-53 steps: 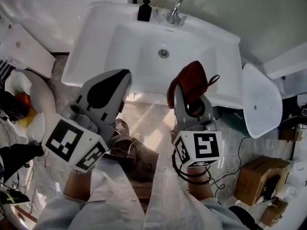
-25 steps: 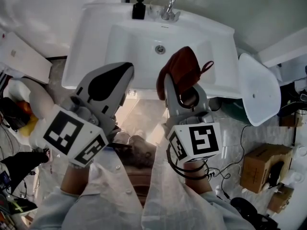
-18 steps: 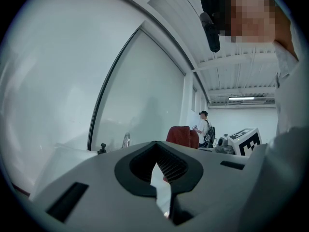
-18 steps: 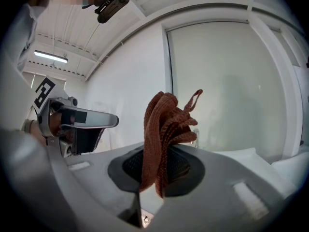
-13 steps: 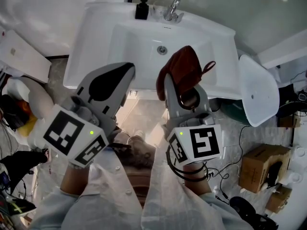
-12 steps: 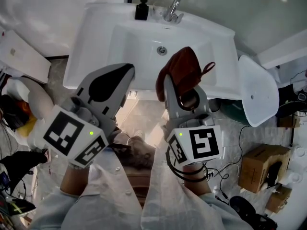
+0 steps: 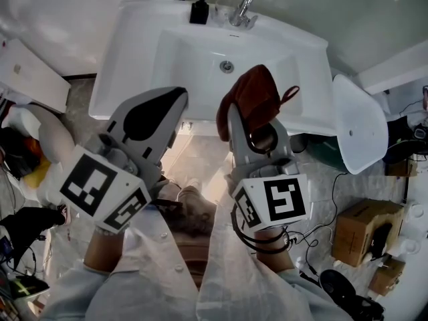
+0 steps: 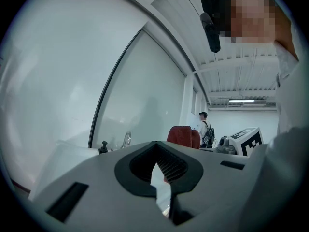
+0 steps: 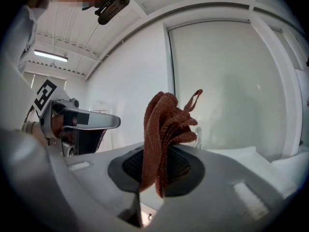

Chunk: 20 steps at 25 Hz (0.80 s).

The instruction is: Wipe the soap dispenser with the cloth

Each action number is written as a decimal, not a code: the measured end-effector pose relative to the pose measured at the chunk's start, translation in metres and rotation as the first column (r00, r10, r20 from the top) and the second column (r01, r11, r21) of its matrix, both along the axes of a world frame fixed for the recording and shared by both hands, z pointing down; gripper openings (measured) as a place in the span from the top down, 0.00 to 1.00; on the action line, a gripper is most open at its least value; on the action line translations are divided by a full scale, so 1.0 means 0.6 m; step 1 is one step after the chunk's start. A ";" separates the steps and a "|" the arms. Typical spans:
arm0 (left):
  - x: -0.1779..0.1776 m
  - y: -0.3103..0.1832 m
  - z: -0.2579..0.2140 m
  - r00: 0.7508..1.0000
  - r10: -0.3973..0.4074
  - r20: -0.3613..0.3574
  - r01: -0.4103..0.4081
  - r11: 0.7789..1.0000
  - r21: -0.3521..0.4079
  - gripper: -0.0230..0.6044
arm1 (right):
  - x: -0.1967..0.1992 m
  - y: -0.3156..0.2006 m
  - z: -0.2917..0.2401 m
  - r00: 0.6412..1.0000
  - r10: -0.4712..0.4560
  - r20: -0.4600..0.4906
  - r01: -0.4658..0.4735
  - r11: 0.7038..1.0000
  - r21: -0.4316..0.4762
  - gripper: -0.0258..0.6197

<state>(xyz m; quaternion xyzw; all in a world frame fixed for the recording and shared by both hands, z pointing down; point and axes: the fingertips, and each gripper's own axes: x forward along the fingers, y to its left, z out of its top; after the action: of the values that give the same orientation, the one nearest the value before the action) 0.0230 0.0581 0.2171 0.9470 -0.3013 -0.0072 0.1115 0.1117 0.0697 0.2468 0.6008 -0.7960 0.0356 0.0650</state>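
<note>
soap dispenser stands at the sink's back edge, well beyond the right gripper, which clamps the red cloth; left gripper closed, empty.

The head view looks steeply down: sink far at 12 o'clock, left gripper and right gripper close below. Each gripper view sits low behind its jaws, tilted upward; both share the tap and cloth.

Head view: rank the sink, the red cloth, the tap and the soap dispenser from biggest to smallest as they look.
1. Sink, by far.
2. Cloth, though it sits nearer the camera.
3. Tap and soap dispenser: about alike, too close to rank.
</note>
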 end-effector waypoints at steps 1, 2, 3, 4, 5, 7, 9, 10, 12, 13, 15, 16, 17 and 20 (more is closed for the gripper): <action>0.000 0.001 0.000 1.000 -0.001 -0.001 0.001 1.000 0.000 0.96 | 0.000 0.001 0.000 1.000 -0.001 -0.002 0.001 1.000 0.000 0.87; 0.000 0.002 0.000 1.000 -0.001 -0.002 0.001 1.000 0.000 0.96 | 0.000 0.002 0.001 1.000 -0.002 -0.005 0.002 1.000 -0.001 0.87; -0.001 0.002 0.000 1.000 -0.001 -0.002 0.001 1.000 0.000 0.96 | -0.001 0.002 0.001 1.000 -0.003 -0.007 0.003 1.000 -0.001 0.87; -0.002 0.002 0.000 1.000 -0.001 -0.001 0.001 1.000 0.000 0.96 | -0.003 0.002 0.001 1.000 -0.004 -0.007 0.004 1.000 -0.001 0.87; -0.003 0.001 0.000 1.000 -0.002 0.000 0.002 1.000 0.000 0.96 | -0.004 0.002 0.001 1.000 -0.005 -0.006 0.005 1.000 -0.001 0.87; -0.003 0.001 -0.001 1.000 -0.002 0.001 0.002 1.000 -0.001 0.96 | -0.005 0.002 0.000 1.000 -0.008 -0.005 0.008 1.000 -0.002 0.87; -0.002 0.002 -0.001 1.000 -0.003 0.002 0.003 1.000 0.001 0.96 | -0.004 0.002 0.000 1.000 -0.008 -0.004 0.008 1.000 -0.002 0.87; -0.002 0.002 -0.001 1.000 -0.003 0.002 0.003 1.000 0.002 0.96 | -0.004 0.001 0.000 1.000 -0.008 -0.003 0.008 1.000 -0.002 0.87; 0.000 0.002 -0.002 1.000 -0.004 0.002 0.004 1.000 0.004 0.96 | -0.002 0.001 0.001 1.000 -0.011 -0.004 0.011 1.000 -0.003 0.87; 0.001 0.003 -0.002 1.000 -0.005 0.002 0.005 1.000 0.003 0.96 | -0.002 0.002 0.001 1.000 -0.014 -0.004 0.014 1.000 -0.005 0.87; 0.002 0.004 -0.002 1.000 -0.005 0.003 0.005 1.000 0.001 0.96 | -0.002 0.003 0.002 1.000 -0.019 -0.005 0.019 1.000 -0.008 0.87; 0.003 0.005 -0.002 1.000 -0.005 0.004 0.005 1.000 0.002 0.96 | -0.002 0.004 0.003 1.000 -0.022 -0.005 0.022 1.000 -0.009 0.87; 0.003 0.006 -0.003 1.000 -0.006 0.005 0.006 1.000 0.003 0.96 | -0.003 0.005 0.003 1.000 -0.024 -0.005 0.024 1.000 -0.009 0.87; 0.002 0.007 -0.003 1.000 -0.007 0.005 0.007 1.000 0.003 0.96 | -0.007 0.007 0.004 0.999 -0.032 -0.006 0.032 0.999 -0.010 0.87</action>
<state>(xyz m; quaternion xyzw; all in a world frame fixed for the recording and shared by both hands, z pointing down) 0.0241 0.0623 0.2152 0.9460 -0.3051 -0.0056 0.1093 0.1078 0.0738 0.2490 0.5879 -0.8050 0.0368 0.0711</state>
